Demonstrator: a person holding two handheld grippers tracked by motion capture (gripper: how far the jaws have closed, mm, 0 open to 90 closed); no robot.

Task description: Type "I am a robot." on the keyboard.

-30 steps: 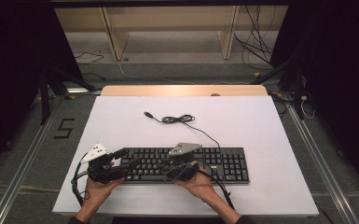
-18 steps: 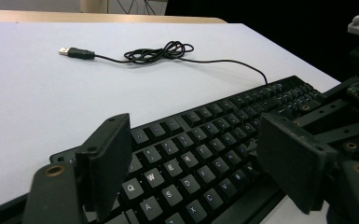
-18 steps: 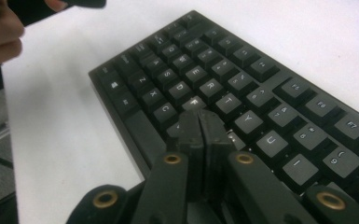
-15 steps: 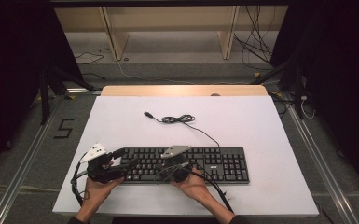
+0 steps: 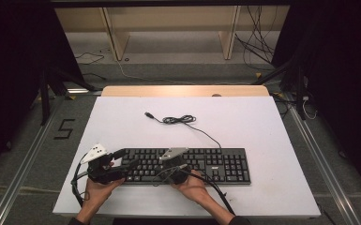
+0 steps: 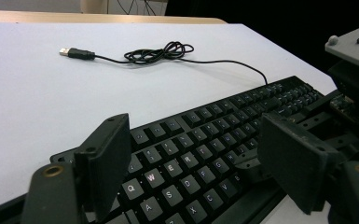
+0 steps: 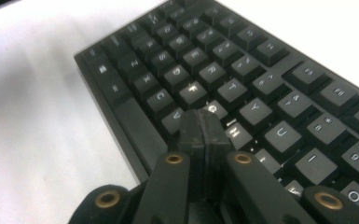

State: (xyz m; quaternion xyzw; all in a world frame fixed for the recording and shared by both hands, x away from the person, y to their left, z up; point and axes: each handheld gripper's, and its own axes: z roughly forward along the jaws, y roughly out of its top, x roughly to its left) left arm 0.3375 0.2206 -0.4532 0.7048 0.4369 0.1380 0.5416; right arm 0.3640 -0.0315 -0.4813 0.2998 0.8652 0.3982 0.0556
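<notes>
Two tools worked at the near edge of the white desk [image 5: 262, 122], each in one of the person's hands. Right tool [image 7: 200, 126]: its jaws had just closed and were pressed flat together with nothing between them, forming a single blunt tip that rested at or just above the keys near G and H, presumably so that one key could be pressed without catching its neighbours. Left tool [image 6: 196, 158]: its jaws stood wide apart, straddling the left end of the black keyboard [image 5: 187, 164] over the Q, W and A keys without gripping anything, probably ready to steady that end. The keyboard lay parallel to the near edge, left of centre. Its cable [image 5: 201, 131] ran toward the far edge, coiled loosely mid-desk, and ended in a free USB plug [image 5: 148, 115].
</notes>
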